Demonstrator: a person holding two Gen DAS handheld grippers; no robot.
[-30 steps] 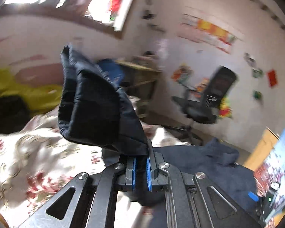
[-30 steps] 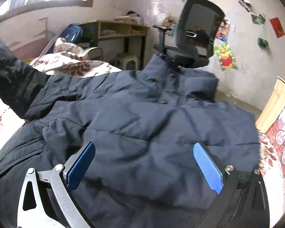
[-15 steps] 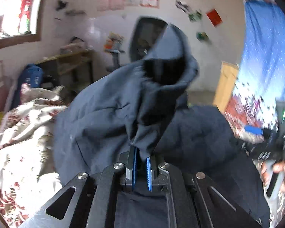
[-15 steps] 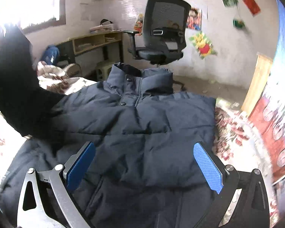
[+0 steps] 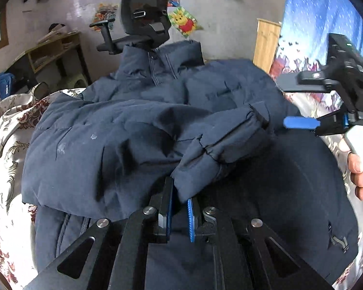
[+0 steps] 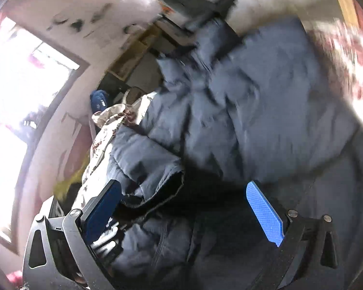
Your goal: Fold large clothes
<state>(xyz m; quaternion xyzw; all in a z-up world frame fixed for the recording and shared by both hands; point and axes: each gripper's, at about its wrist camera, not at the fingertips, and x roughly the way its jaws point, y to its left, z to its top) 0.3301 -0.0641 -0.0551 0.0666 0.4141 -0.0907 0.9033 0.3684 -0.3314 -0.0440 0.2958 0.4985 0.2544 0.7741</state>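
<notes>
Your left gripper (image 5: 180, 207) has its jaws clenched on the edge of the sleeve (image 5: 220, 142), close to the cuff, and the sleeve lies across the front of the jacket (image 5: 133, 130), running from about 9 o'clock in toward the centre of the left wrist view. The jacket itself is spread face up on the bed (image 5: 4, 145), collar (image 5: 162, 58) at 12 o'clock, hem toward you at 6. Your right gripper (image 6: 184, 207) hangs over the jacket with its jaws released and wide apart, holding nothing; in the left view it sits at 3 o'clock, just beside the cuff. That right wrist view is blurred, so fine detail there is hard to read. By my reading you are early in the fold: one sleeve looks brought in over the chest but not yet let go, so that step is nearly done. I cannot see the other sleeve, so I cannot tell whether it is folded. Left to do, as far as I can judge: free the sleeve, deal with the far sleeve if needed, then fold the body over itself. No basket, box or drawer for the jacket shows in either view; the desk (image 5: 53, 48) with shelves at 10 o'clock holds papers, too small to make out.
</notes>
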